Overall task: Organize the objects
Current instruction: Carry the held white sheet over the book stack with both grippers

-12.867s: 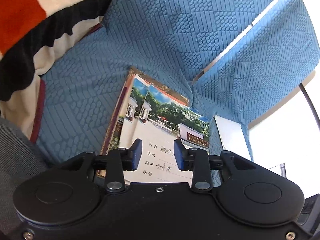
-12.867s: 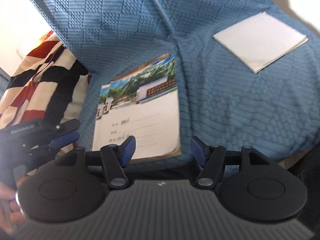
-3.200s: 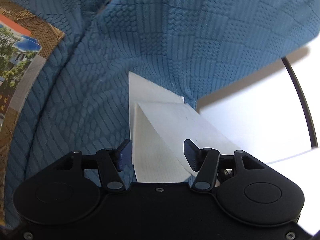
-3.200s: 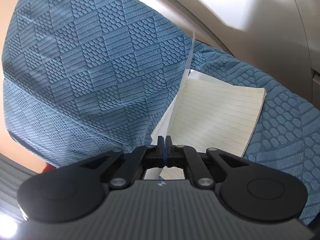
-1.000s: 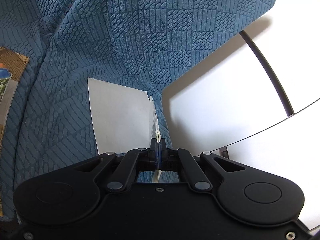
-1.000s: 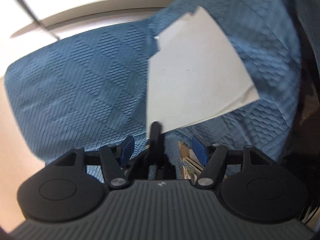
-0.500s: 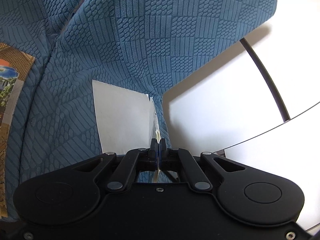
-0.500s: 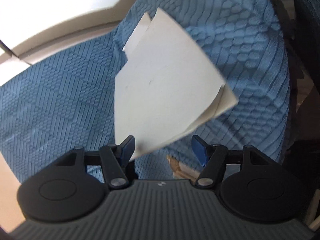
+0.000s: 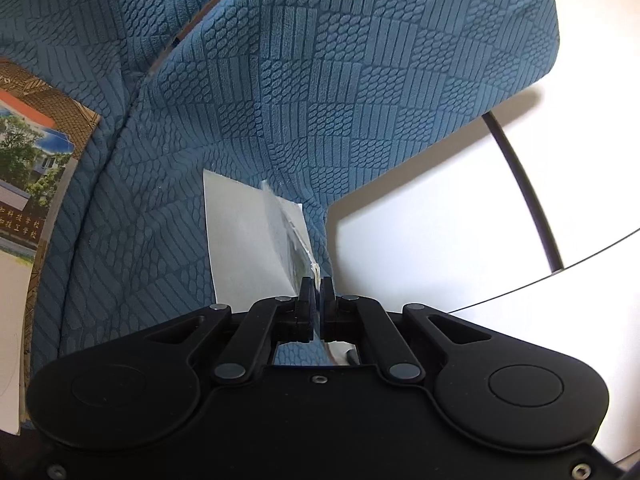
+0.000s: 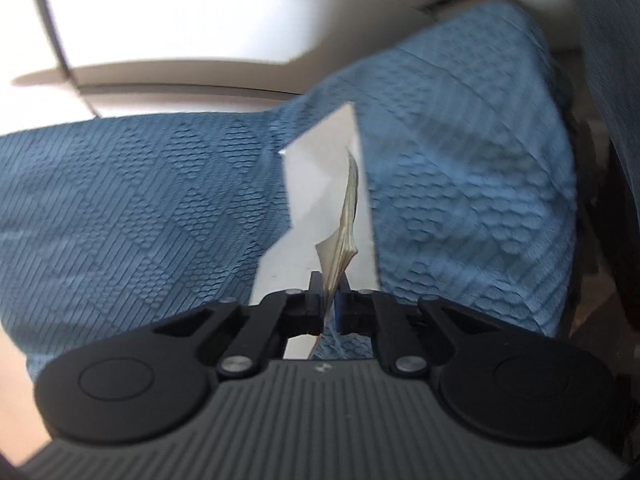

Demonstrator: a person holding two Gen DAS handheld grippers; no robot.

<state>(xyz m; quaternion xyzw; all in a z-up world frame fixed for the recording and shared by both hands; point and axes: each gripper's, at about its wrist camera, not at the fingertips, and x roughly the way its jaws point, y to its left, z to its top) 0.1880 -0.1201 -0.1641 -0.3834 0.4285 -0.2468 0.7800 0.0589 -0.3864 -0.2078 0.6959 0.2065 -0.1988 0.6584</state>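
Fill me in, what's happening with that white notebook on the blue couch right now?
A person is working it with two handheld grippers. The left gripper is shut on the edge of the white notebook, which lies on the blue textured sofa cover. The right gripper has just been closing and now pinches the notebook's fanned pages, seen edge-on and blurred. The photo-cover exercise books lie off to the side on the cover, untouched.

Left gripper (image 9: 316, 286) and right gripper (image 10: 331, 286), jaws just closed, both clamped tight, angled downward.
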